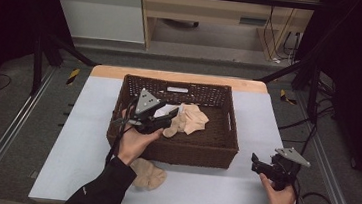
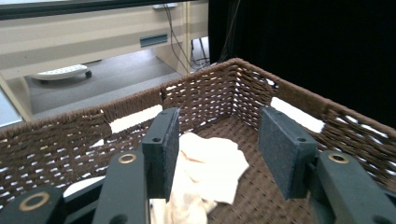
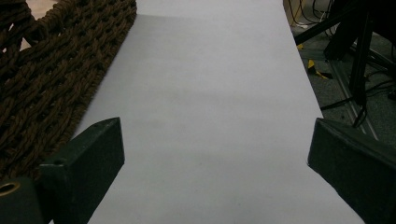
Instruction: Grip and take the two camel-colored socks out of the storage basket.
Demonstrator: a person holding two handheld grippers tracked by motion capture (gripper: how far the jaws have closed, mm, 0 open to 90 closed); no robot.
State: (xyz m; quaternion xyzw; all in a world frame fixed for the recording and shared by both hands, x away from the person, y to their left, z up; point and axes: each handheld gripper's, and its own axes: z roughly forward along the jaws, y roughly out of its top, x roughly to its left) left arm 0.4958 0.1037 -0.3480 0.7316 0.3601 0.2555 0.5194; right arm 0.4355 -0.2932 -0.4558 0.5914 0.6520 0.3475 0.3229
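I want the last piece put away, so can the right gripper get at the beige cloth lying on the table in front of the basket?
Probably yes. The right gripper stands open on bare table, and nothing lies between it and the beige cloth, though the left forearm rests close beside it.

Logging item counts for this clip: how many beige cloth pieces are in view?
2: one cloth inside the wicker basket, one on the table in front of it. More may hide behind the near wall.

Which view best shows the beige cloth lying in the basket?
The high view: the whole beige cloth shows on the brown wicker basket floor. The left gripper view has it close but partly behind a jaw. The right gripper view gives basket weave and table.
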